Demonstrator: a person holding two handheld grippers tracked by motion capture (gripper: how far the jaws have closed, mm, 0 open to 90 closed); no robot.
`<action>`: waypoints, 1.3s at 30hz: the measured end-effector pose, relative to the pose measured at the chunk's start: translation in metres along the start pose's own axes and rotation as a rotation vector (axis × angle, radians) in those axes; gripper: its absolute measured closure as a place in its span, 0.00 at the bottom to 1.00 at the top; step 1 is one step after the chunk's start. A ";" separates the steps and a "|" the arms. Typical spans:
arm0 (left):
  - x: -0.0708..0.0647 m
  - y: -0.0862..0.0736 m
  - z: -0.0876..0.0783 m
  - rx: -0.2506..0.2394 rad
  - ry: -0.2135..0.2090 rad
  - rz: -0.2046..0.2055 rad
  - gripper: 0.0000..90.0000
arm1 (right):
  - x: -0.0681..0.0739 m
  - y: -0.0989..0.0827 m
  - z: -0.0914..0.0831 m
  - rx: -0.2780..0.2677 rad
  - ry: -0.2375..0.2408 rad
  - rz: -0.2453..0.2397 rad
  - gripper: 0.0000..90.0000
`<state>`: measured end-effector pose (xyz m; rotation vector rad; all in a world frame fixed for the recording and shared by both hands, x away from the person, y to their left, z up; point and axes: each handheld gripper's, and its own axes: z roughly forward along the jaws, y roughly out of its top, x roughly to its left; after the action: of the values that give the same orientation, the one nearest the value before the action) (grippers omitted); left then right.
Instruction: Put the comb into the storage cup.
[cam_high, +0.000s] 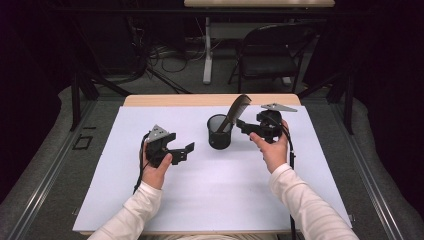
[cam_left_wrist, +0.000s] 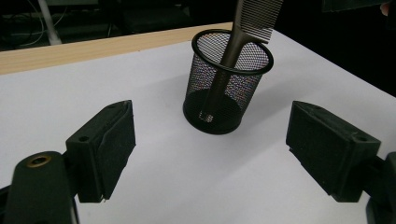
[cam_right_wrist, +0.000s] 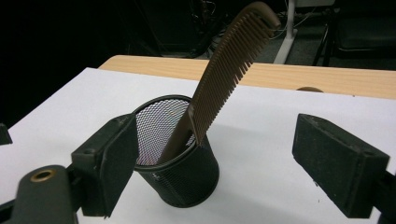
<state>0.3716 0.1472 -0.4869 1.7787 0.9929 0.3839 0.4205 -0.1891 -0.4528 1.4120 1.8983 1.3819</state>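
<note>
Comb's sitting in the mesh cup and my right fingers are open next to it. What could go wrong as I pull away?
The comb leans on the mesh cup rim, teeth end high, so it could tip the light cup if nudged. The right gripper brackets the cup closely; one of its fingers might clip the rim while backing out.

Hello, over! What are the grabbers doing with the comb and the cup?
Left gripper open, empty. Right gripper open beside mesh cup, holding nothing. Comb handle-down in cup, leaning on rim. Nothing in the way.
</note>
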 end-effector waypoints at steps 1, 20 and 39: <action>0.000 0.000 0.000 0.002 -0.003 0.006 0.18 | 0.000 0.000 0.000 0.001 0.007 -0.007 0.15; 0.002 0.002 -0.010 0.013 -0.013 0.034 0.18 | 0.009 -0.003 -0.010 0.005 0.087 -0.077 0.09; -0.002 0.021 -0.024 0.047 -0.039 0.108 0.18 | 0.015 -0.003 -0.038 0.010 0.093 -0.149 0.09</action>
<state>0.3640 0.1574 -0.4579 1.8805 0.8876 0.3945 0.3839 -0.1935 -0.4352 1.2033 2.0268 1.3892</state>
